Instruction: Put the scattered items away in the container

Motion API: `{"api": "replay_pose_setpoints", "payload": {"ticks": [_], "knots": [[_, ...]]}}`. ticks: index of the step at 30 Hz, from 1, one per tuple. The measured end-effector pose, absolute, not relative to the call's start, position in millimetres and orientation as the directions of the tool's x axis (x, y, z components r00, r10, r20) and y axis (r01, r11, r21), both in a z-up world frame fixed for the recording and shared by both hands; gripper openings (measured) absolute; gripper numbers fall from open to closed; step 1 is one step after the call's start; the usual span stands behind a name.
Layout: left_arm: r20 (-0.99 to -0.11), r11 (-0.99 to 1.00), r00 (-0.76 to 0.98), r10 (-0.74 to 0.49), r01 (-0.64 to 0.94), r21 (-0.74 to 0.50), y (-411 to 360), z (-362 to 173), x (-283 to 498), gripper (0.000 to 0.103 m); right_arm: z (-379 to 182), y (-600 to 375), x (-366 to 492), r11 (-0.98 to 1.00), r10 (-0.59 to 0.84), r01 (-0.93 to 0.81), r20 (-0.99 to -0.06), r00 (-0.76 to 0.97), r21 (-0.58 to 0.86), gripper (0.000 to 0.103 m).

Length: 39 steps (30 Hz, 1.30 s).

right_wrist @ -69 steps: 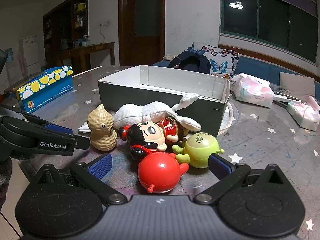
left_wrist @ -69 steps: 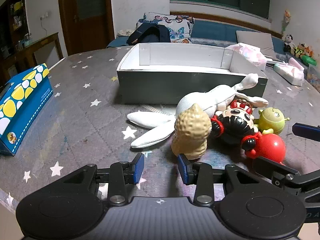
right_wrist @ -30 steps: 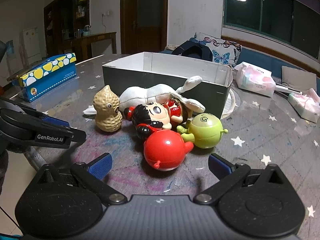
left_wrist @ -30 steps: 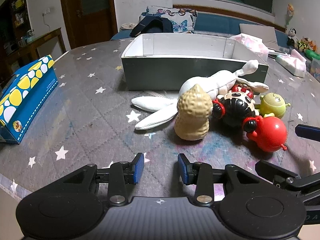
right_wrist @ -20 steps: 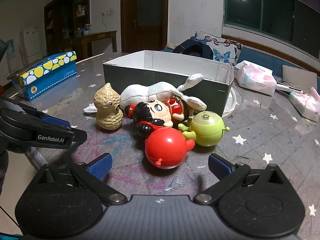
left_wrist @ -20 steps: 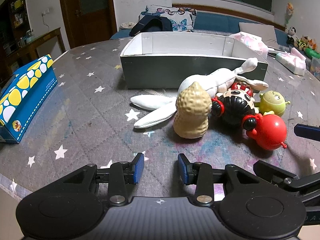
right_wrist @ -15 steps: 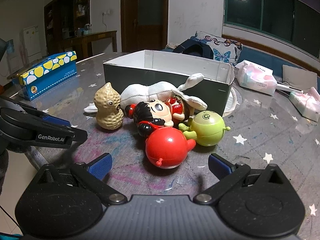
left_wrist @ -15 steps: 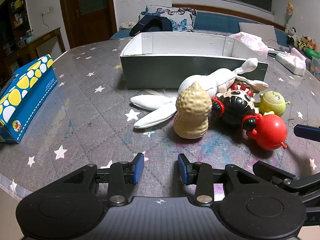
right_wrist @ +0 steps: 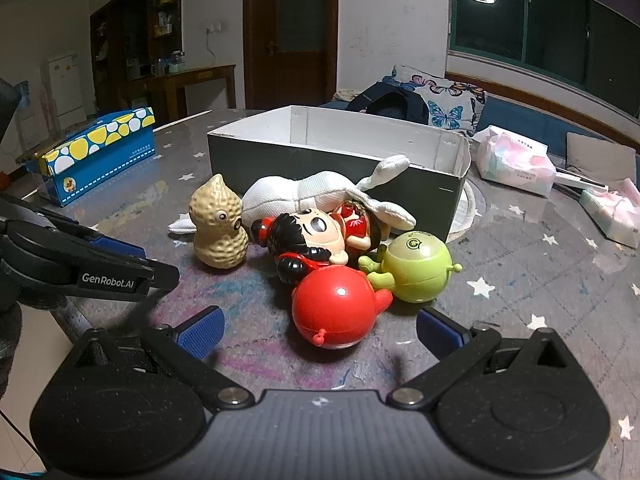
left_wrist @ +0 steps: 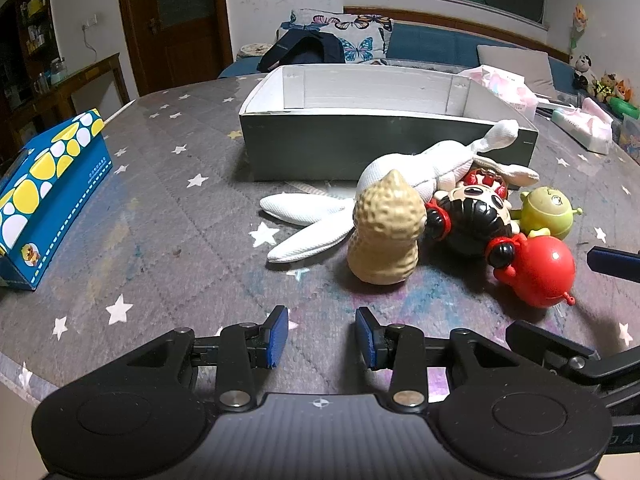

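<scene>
A grey box with a white inside [left_wrist: 384, 140] [right_wrist: 332, 168] stands open on the star-patterned table. In front of it lie a tan peanut toy [left_wrist: 384, 232] [right_wrist: 219, 224], a white plush [left_wrist: 420, 176] [right_wrist: 304, 198], a black-haired doll [left_wrist: 472, 216] [right_wrist: 316, 236], a green round toy [left_wrist: 548, 212] [right_wrist: 412, 266] and a red round toy [left_wrist: 538, 270] [right_wrist: 336, 310]. My left gripper [left_wrist: 320, 334] is open and empty, just short of the peanut. My right gripper [right_wrist: 320, 330] is wide open and empty, its fingers on either side of the red toy's near end.
A blue and yellow tissue box [left_wrist: 44, 196] [right_wrist: 96, 152] stands at the left. Pink and white tissue packs [right_wrist: 516, 160] lie at the right. The table's near edge [left_wrist: 24, 376] is close below my left gripper. A sofa with cushions [left_wrist: 344, 40] is behind.
Both grippers pulled back a little from the toys early on and have held almost still since. The toys have not moved.
</scene>
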<state>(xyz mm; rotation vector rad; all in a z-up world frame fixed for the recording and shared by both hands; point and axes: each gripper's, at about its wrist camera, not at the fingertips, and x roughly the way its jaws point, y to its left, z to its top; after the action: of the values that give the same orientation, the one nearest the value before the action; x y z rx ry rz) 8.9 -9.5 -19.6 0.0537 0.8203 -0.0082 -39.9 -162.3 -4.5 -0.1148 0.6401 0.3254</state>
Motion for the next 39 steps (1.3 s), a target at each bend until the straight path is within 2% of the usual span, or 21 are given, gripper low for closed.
{"api": "replay_pose_setpoints", "payload": {"ticks": [21, 30, 39], "knots": [[-0.697, 0.998, 0.716, -0.038, 0.067, 0.014, 13.3, -1.3, 21.5, 0.040, 19.9, -154.6, -18.4, 0.924, 0.301, -0.381, -0.557, 0.774, -0.031, 0.102], [-0.704, 0.995, 0.709, -0.040, 0.090, 0.035, 25.8, -6.6, 39.4, 0.039, 22.1, -163.5, 9.9, 0.936, 0.290, -0.353, -0.571, 0.768, 0.000, 0.094], [-0.702, 0.973, 0.704, -0.111, 0.222, 0.069, 30.2, -11.0, 54.3, 0.039, 22.6, -177.5, 45.3, 0.942, 0.310, -0.323, -0.589, 0.746, 0.086, 0.083]]}}
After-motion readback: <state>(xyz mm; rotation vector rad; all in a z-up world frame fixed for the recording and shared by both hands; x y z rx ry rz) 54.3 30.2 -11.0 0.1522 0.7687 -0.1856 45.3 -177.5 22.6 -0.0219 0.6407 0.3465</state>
